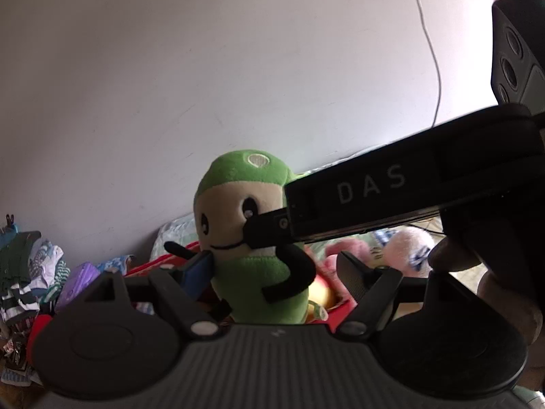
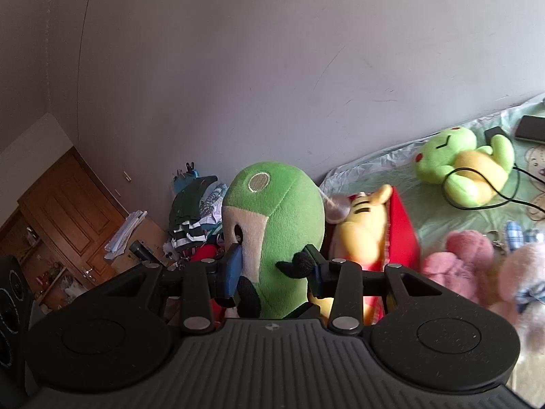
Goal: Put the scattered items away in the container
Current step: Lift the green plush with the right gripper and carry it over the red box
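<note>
The green plush doll [image 2: 279, 238] stands upright between my right gripper [image 2: 276, 272] jaws, long axis running 6 to 12 o'clock, and both blue pads press its lower body: I read that as clamped on the doll. It hangs above the red container [image 2: 402, 235], which lies just behind at 2 o'clock with a yellow plush [image 2: 364, 228] already inside.

From the left wrist view I see the same doll face-on, sitting between my left gripper [image 1: 272, 272] jaws, which stand apart; the left pad looks close to or touching its side, the right pad is clear of it. I judge the right hand is the one carrying it.

The move turns on this: the container is beyond and below the doll, so I expect to carry forward and lower it.

Only the right view shows what remains on the bed [image 2: 442, 214]: a light green plush [image 2: 466, 167] at 2 o'clock and a pink plush [image 2: 466, 259] at 3. The left view alone shows the right gripper's body crossing the frame.
</note>
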A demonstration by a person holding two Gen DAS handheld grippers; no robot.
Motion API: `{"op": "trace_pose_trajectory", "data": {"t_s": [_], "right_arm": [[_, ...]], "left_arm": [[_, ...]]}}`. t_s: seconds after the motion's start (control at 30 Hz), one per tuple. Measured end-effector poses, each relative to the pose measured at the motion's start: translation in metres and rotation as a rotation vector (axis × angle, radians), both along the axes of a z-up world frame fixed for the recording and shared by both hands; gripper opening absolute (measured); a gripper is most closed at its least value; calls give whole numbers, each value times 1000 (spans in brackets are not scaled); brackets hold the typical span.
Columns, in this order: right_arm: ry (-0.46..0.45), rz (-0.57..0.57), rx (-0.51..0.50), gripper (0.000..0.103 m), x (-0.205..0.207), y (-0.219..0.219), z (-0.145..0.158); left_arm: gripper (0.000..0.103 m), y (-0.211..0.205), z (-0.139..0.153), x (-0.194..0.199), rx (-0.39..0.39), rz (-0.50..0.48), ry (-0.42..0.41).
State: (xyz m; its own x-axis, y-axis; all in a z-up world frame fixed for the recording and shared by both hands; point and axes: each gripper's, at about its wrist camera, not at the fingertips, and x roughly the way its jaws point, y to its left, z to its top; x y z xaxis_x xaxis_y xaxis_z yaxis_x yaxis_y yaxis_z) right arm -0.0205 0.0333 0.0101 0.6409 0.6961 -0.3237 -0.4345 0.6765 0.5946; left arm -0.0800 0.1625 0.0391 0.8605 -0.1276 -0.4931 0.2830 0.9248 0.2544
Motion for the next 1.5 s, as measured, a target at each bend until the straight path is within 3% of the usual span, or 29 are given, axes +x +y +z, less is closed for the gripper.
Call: {"op": "trace_pose_trajectory", "data": {"t_s": [0.23,0.47,0.7,0.97,1.07,1.27,1.5], "right_arm": [[43,-22,-79,42,21,50,-6],[100,-74,-220,42,46,84,-20],[166,-109,-382,42,67,113,-32],[202,-48,-551,46,87,134,-45],[223,-49,-529,50,92,132,-53],[202,-71,-503,53,92,129,-58],[157,-152,-383,59,80,113,-47]], "left_arm": [[78,51,-14,33,-62,-8,83],[78,89,-33,64,-141,-48,205],[79,100,-51,87,-202,-92,293],[82,108,-70,110,-245,-81,407],[80,115,-80,121,-260,-68,439],[80,115,-81,125,-229,-65,422],[92,117,-77,123,-270,-77,431]]}}
